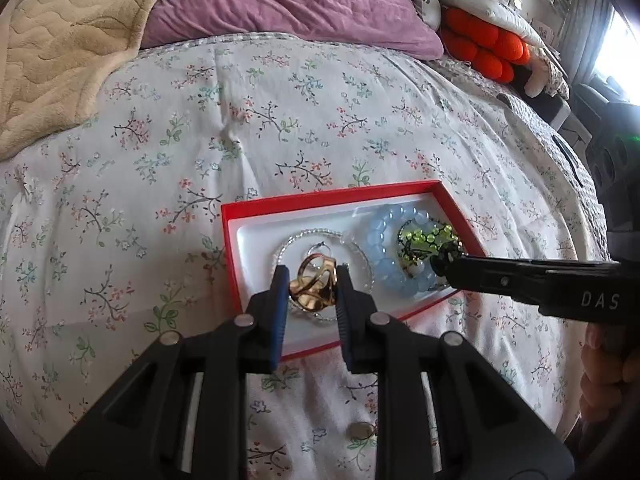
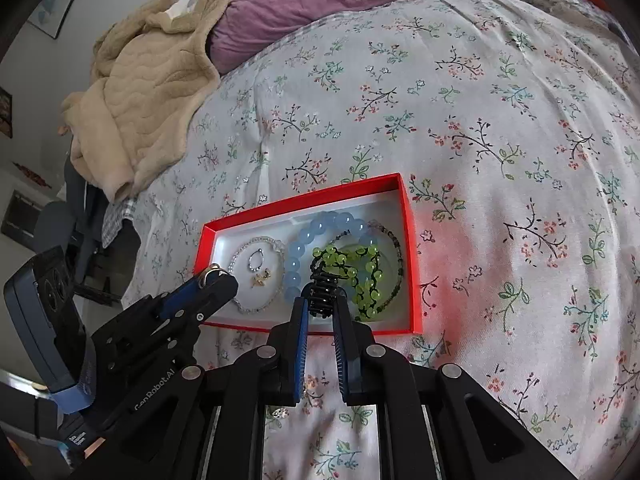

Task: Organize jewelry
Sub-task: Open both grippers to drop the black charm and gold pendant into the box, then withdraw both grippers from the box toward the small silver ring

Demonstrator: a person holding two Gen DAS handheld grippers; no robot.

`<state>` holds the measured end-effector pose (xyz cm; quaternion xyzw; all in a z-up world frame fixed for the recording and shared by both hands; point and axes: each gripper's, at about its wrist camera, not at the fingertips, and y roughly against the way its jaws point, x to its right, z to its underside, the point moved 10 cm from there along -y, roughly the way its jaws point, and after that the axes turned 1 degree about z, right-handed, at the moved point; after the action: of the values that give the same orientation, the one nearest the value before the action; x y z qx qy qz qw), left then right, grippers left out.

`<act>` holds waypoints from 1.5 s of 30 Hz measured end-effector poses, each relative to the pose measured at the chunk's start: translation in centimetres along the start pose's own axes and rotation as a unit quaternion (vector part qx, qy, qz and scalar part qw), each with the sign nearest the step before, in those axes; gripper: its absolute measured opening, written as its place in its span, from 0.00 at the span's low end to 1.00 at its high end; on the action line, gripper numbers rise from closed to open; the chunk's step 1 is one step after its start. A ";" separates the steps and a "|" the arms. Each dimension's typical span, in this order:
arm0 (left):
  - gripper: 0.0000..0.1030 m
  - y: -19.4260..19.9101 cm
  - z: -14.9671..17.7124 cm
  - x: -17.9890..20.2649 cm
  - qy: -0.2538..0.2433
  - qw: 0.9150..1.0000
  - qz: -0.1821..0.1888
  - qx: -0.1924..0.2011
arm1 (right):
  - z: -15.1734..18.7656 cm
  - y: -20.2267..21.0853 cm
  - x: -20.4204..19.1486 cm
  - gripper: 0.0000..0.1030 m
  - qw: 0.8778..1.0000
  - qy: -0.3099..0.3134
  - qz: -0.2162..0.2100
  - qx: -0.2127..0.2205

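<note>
A red box [image 1: 230, 240] with a white inside [image 2: 205, 248] lies on the flowered bedspread. It holds a clear bead bracelet [image 1: 362, 258], a blue bead bracelet [image 1: 384, 232] [image 2: 296, 256], a green bead bracelet [image 1: 424, 240] [image 2: 362, 264], a small hoop [image 2: 256, 260] and a small gold piece [image 2: 260, 279]. My left gripper [image 1: 313, 284] is shut on a gold ring [image 1: 314, 286] over the box's near left part; it also shows in the right wrist view [image 2: 214, 274]. My right gripper [image 2: 323, 300] is shut on a black hair clip [image 2: 322, 294] [image 1: 442, 260] over the box's near edge.
A coin-like round piece [image 1: 360, 430] lies on the bedspread in front of the box. A beige blanket [image 1: 60, 40] and a purple pillow [image 1: 288, 4] lie at the head of the bed. Orange cushions [image 1: 484, 46] sit at the far right.
</note>
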<state>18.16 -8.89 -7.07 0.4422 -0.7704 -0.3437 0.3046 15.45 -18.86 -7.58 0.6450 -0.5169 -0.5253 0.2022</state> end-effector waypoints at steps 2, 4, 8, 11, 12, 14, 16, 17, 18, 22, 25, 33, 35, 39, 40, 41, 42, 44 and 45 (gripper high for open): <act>0.24 0.0 0.0 0.1 -0.001 1.000 0.001 -0.001 | -0.1 -0.1 0.1 0.13 1.000 -0.003 0.000 0.000; 0.24 0.0 0.0 0.1 -0.001 1.000 0.004 -0.001 | -0.1 -0.1 0.2 0.14 1.000 -0.006 -0.001 -0.001; 0.26 0.0 0.0 0.3 -0.003 1.000 0.009 -0.002 | -0.1 0.2 0.2 0.29 1.000 -0.005 -0.004 0.000; 0.32 0.3 -0.1 0.4 -0.003 1.000 0.010 0.000 | -0.3 0.7 0.1 0.57 1.000 -0.005 -0.007 0.006; 0.35 0.4 -0.1 0.4 -0.003 1.000 0.010 0.001 | -0.3 0.9 0.0 0.57 1.000 -0.005 -0.006 0.011; 0.38 0.7 -0.2 0.5 -0.004 1.000 0.009 0.004 | -0.4 1.4 -0.2 0.57 1.000 -0.002 -0.008 0.015; 0.40 1.0 -0.3 0.4 -0.003 1.000 0.008 0.007 | -0.4 1.8 -0.4 0.57 1.000 0.000 -0.011 0.017; 0.41 1.2 -0.3 0.4 -0.002 1.000 0.009 0.008 | -0.4 1.9 -0.4 0.57 1.000 0.001 -0.010 0.018; 0.44 1.4 -0.3 0.3 -0.001 1.000 0.008 0.008 | -0.4 2.1 -0.5 0.57 1.000 0.002 -0.010 0.018; 0.53 2.5 -0.5 0.2 0.000 1.000 0.006 0.016 | -0.1 2.6 -0.5 0.57 1.000 0.003 -0.006 0.018; 0.62 3.5 -0.4 0.0 -0.002 1.000 0.002 0.022 | 0.2 3.1 -0.5 0.59 1.000 0.006 -0.002 0.019; 0.80 5.4 1.5 -1.7 0.016 1.000 -0.017 0.006 | 1.4 4.5 -0.6 0.70 1.000 0.019 0.015 0.019; 0.81 5.7 2.3 -2.1 0.022 0.999 -0.024 -0.005 | 1.8 4.7 -0.6 0.72 0.999 0.022 0.022 0.017; 0.81 5.9 4.3 -2.9 0.029 0.998 -0.044 -0.034 | 2.8 4.8 -0.3 0.73 0.999 0.025 0.036 0.009; 0.81 5.9 4.8 -3.0 0.029 0.998 -0.047 -0.040 | 3.1 4.8 -0.2 0.73 0.999 0.025 0.039 0.006; 0.81 5.9 5.3 -3.1 0.030 0.997 -0.051 -0.047 | 3.3 4.8 -0.1 0.73 0.999 0.025 0.044 0.003; 0.81 5.8 5.9 -3.3 0.032 0.996 -0.056 -0.056 | 3.6 4.8 0.0 0.73 0.999 0.025 0.048 0.001; 0.81 5.6 7.1 -3.5 0.034 0.995 -0.062 -0.073 | 4.1 4.7 0.4 0.74 0.998 0.026 0.057 -0.003; 0.81 5.5 7.6 -3.5 0.034 0.994 -0.063 -0.079 | 4.4 4.7 0.5 0.74 0.998 0.027 0.061 -0.005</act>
<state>11.21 -1.78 -7.65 0.4757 -0.7006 -0.4065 0.3429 9.40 -19.87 -5.65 0.6247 -0.5472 -0.4973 0.2512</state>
